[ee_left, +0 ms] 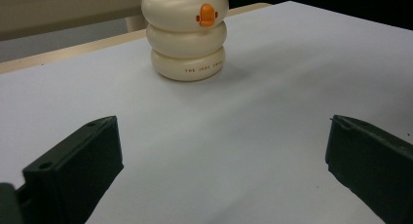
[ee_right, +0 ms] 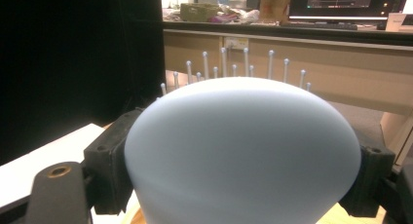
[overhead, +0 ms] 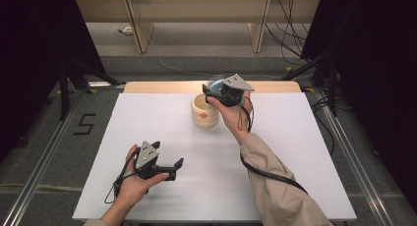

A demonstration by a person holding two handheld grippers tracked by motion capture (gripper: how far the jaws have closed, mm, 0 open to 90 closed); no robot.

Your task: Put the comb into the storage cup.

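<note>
right gripper (overhead: 220, 92): you clamp pale-blue rounded brush (ee_right: 243, 151), bristles outward, above cream ringed duck-face holder (overhead: 205, 111), upper centre, likely for insertion | left gripper (overhead: 169, 163): wide open, empty, idle lower left on white bench (overhead: 295, 152)

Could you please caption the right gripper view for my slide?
Right gripper clamps a pale blue hairbrush, bristles pointing away.
</note>
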